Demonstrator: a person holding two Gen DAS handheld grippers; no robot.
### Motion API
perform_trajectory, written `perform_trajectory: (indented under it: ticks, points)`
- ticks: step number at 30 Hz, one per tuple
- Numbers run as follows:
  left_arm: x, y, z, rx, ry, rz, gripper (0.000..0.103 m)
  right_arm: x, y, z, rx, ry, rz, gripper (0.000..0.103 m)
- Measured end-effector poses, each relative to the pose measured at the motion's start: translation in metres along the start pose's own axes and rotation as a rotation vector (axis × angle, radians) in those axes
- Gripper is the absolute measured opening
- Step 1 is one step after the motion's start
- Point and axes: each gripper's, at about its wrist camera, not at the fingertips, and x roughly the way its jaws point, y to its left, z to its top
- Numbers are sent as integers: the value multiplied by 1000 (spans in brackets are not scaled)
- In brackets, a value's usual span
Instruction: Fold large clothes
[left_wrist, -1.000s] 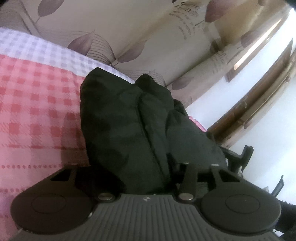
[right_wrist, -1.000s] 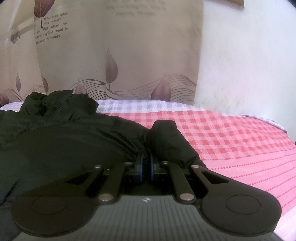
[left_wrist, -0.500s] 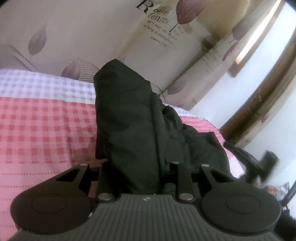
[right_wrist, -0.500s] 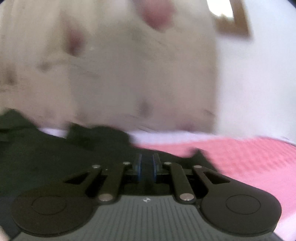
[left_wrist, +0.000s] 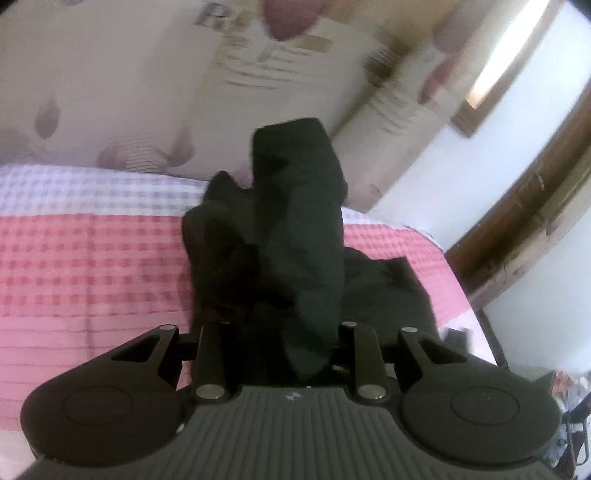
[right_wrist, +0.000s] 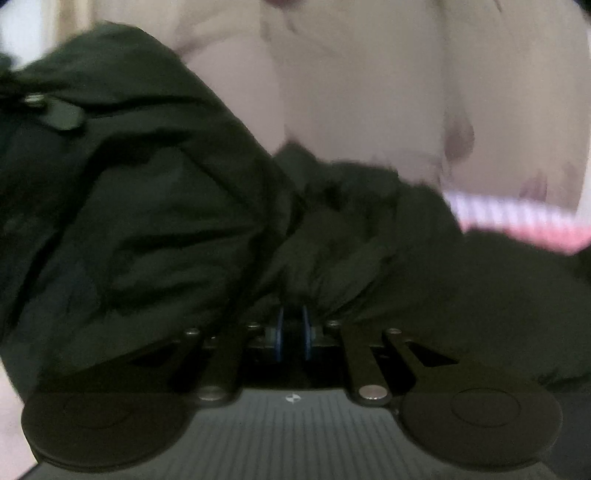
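Above, we see the left gripper (left_wrist: 291, 332) pinching a raised fold of the dark jacket (left_wrist: 295, 229) over the pink checked bedspread (left_wrist: 92, 266); the right gripper (right_wrist: 291, 332), fingers (right_wrist: 279, 334) nearly together, grips bunched jacket fabric.

Right gripper (right_wrist: 291, 332): blue-edged fingers (right_wrist: 277, 334) nearly together, pinching a gathered fold of dark green jacket (right_wrist: 147, 206). Jacket bulk rises left and ahead. Pink checked bedcover (right_wrist: 517, 221) far right. Leaf-print curtain (right_wrist: 369, 92) behind, blurred.
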Motion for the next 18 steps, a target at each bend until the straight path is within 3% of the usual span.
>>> perform_trajectory:
  ticks: [8, 11, 15, 18]
  points:
    - [48, -106, 14, 35, 77, -37, 30, 14, -48, -9, 376, 31, 200, 8]
    - [75, -133, 11, 16, 72, -68, 30, 4, -64, -16, 512, -6, 288, 9]
    - [105, -153, -4, -62, 45, -172, 30, -40, -93, -36, 631, -121, 357, 10]
    - [136, -153, -19, -168, 49, -292, 29, -67, -112, -53, 680, -160, 394, 10]
